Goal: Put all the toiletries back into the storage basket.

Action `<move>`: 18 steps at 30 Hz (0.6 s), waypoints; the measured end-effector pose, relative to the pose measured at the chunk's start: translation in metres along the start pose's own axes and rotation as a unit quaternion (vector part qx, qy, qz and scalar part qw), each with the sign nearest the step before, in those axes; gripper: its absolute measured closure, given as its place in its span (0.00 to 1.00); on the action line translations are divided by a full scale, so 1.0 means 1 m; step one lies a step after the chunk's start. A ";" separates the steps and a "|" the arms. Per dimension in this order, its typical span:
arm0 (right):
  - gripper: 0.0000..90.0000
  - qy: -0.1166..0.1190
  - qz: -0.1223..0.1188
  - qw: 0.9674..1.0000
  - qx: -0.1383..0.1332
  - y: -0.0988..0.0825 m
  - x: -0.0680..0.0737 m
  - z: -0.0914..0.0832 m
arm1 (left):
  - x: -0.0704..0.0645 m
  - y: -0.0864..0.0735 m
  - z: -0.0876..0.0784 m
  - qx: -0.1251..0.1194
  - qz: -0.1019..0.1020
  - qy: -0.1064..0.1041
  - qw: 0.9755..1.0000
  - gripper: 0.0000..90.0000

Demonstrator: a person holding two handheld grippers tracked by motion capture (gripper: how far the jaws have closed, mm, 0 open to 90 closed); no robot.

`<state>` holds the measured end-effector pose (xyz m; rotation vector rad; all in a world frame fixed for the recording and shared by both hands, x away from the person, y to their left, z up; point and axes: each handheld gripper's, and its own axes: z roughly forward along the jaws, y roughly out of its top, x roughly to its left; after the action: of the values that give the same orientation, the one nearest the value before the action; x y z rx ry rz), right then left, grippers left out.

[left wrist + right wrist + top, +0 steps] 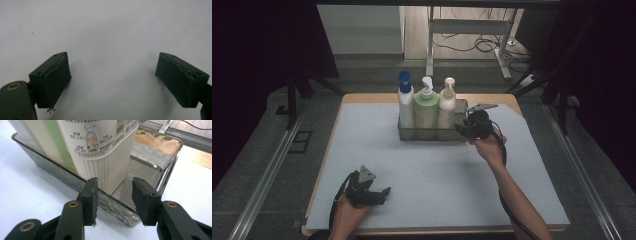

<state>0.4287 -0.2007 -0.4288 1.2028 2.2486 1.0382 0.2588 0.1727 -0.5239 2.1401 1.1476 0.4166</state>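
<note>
— Covering the table is a pale blue mat [437, 165]; what stands on it?
— A dark tray [150, 167] with three pump bottles; the cream bottle [100, 152] stands nearest the tray's empty right end.
— And the grippers?
— The right gripper [114, 195] hangs before the tray wall, jaws apart, gripping nothing. The left gripper [112, 77] rests over the bare mat, jaws wide apart.

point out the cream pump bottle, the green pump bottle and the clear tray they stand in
cream ribbed plastic pump bottle [107, 170], right gripper view, ribbed lower body
green plastic pump bottle [426, 111], high view, mid body
clear textured plastic tray [160, 173], right gripper view, bare right wall
</note>
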 end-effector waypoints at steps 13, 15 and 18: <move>0.36 0.023 -0.022 0.999 0.007 -0.013 0.004 -0.020 | 0.000 0.000 0.000 0.000 0.000 0.000 1.000 0.13; 0.33 0.024 -0.027 0.999 0.005 -0.015 0.005 -0.023 | 0.000 0.000 0.000 0.000 0.000 0.000 1.000 0.13; 0.28 0.030 -0.035 0.999 0.005 -0.018 0.006 -0.028 | 0.000 0.000 0.000 0.000 0.000 0.000 1.000 0.13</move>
<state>0.3977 -0.2142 -0.4240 1.1037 2.3269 1.0504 0.2588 0.1727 -0.5239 2.1399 1.1474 0.4172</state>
